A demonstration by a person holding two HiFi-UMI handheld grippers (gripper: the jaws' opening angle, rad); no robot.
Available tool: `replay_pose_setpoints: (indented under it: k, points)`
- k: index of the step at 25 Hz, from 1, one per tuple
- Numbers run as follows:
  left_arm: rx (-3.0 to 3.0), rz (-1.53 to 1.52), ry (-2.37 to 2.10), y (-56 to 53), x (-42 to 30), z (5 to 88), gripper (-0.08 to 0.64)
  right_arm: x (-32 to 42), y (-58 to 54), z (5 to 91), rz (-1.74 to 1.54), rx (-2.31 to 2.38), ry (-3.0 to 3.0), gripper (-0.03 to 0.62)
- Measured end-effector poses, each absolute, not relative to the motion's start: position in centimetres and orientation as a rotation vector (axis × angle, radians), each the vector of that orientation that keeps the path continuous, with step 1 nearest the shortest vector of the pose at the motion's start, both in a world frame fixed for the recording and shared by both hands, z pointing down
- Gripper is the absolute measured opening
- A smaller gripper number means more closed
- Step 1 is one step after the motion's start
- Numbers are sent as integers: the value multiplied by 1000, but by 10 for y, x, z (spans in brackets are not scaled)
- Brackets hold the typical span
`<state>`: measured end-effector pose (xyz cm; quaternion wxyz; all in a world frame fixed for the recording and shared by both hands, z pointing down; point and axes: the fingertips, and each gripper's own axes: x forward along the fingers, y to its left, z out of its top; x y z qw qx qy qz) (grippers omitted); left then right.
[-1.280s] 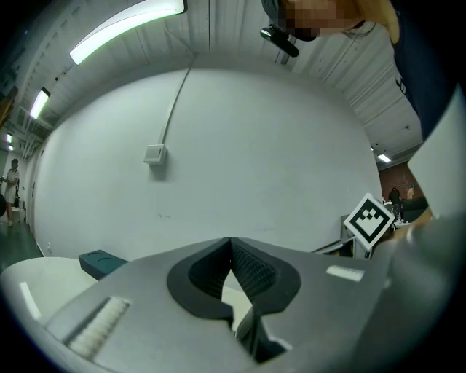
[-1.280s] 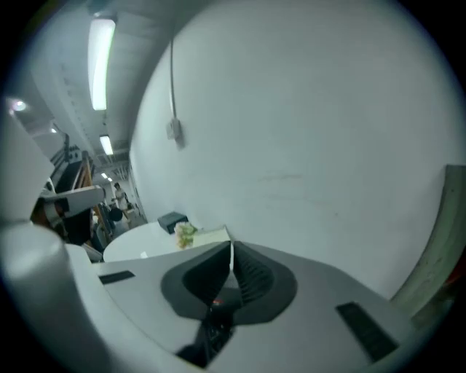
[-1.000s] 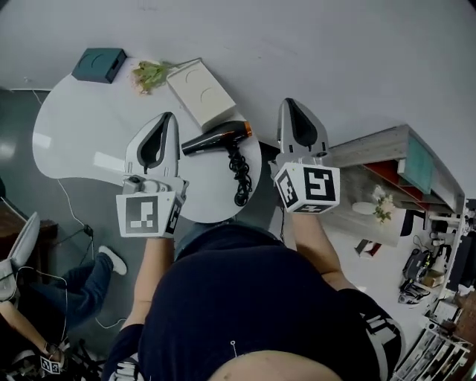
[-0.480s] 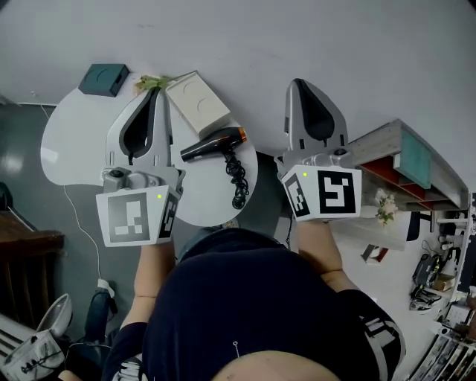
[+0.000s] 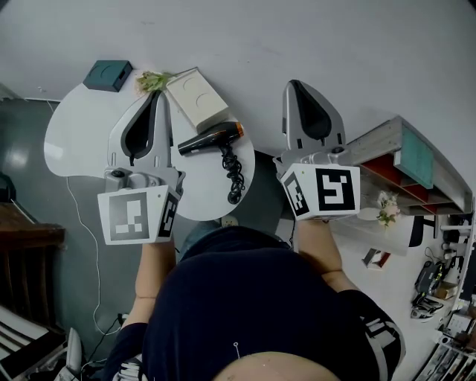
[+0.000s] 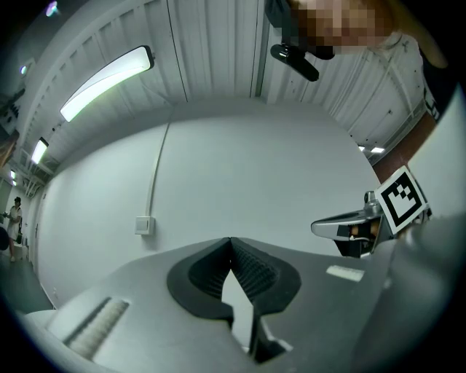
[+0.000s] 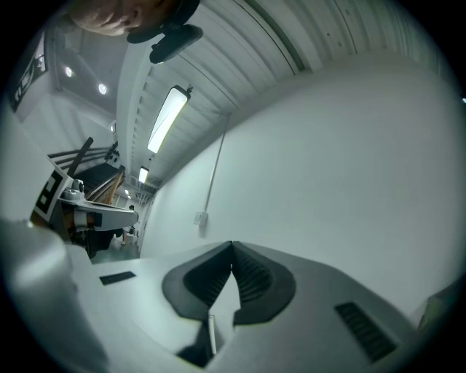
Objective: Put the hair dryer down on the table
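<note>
The hair dryer (image 5: 210, 139) lies crosswise on the table (image 5: 82, 138). Left gripper (image 5: 152, 100) is nearer it than right gripper (image 5: 297, 85). Both have their jaws pressed together, empty.

- right gripper (image 7: 231, 246): jaws closed, tips meet in the middle of the frame, nothing between them.
- Dark ribbed pads (image 7: 255, 280) touch at the tip, with a narrow wedge-shaped gap further back.
- Gripper aims slightly upward at a plain white wall (image 7: 342, 160).
- Thin cable duct (image 7: 213, 175) runs down the wall to a small wall box (image 7: 199, 217).
- Ceiling (image 7: 240, 44) is ribbed paneling, with one long strip light (image 7: 167, 116) switched on and smaller lights further back.
- left gripper (image 7: 124, 213) at the left edge, side-on and well apart from the right one; its marker cube (image 7: 46, 193) is partly in frame.
- Top edge: part of a person (image 7: 120, 14), with a dark device (image 7: 175, 38) jutting out; can't tell what it is.
</note>
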<state>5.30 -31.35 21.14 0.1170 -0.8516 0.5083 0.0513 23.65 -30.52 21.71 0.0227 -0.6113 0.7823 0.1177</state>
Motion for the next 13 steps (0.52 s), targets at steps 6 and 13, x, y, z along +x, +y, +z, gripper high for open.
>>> replay_pose_setpoints:
  k: [6, 13]
  points:
    - [-2477, 120, 1528, -306, 56, 218, 12, 237, -301, 222, 350, -1856, 2453, 12]
    - [-2472, 80, 1560, -308, 59, 222, 11, 240, -302, 221, 354, -1845, 2468, 12]
